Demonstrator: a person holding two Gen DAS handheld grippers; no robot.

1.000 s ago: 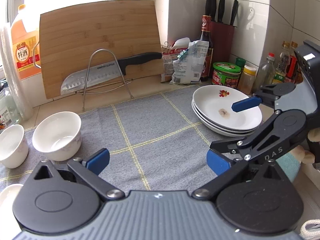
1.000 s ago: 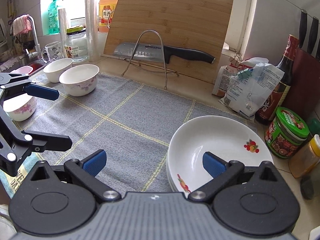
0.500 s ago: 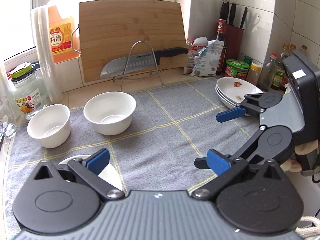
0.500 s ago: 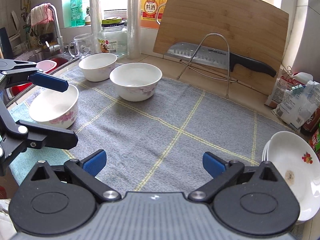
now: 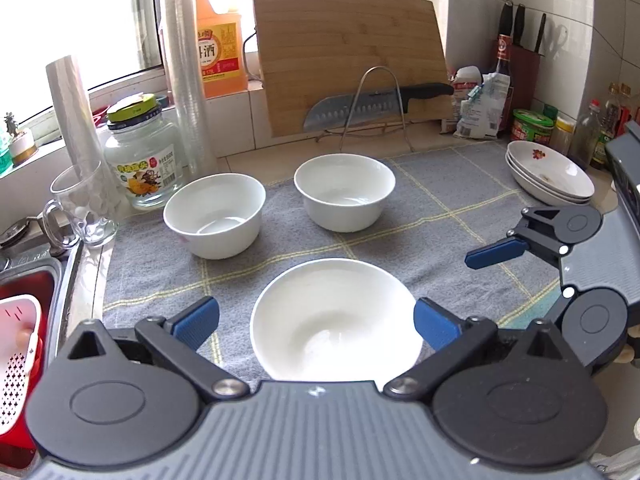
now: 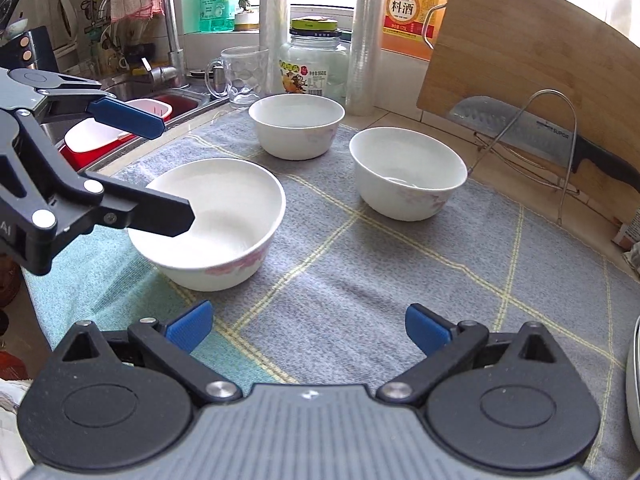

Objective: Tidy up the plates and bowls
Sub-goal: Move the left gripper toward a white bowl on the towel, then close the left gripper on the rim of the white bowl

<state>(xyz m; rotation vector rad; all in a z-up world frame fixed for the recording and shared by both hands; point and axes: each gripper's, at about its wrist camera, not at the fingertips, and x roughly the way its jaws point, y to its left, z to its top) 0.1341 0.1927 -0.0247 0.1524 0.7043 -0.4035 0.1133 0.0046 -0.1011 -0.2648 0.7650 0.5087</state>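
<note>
While I look along my left gripper (image 5: 316,322), its blue fingers (image 5: 196,320) stand spread wide on either side of the nearest bowl (image 5: 336,320), which sits on the grey checked cloth (image 5: 440,208) over the tabletop; neither pad touches the rim as far as I can tell.

Going from the left, I see the sink (image 5: 36,280) with a red and white basket (image 5: 18,340) in it, then a glass mug (image 5: 86,208) at the cloth's corner, a clear jar (image 5: 144,160) with a green lid, and a tall sleeve of plastic cups (image 5: 184,80) behind it. Next come two more white bowls on the cloth, the left bowl (image 5: 216,214) and the middle bowl (image 5: 344,190), standing just beside each other but apart. Behind them a bamboo cutting board (image 5: 348,52) leans on the wall with a knife (image 5: 372,106) lying across a wire stand (image 5: 376,108). Further right, a stack of plates (image 5: 550,172) rests at the far right edge of the cloth, near jars and bottles.

My right gripper (image 6: 310,328) is at the right, its fingers (image 6: 190,326) parted wide too and holding nothing, with bare cloth between them. From its camera the nearest bowl shows pink flowers on its side, and one left finger crosses in front of its rim.
</note>
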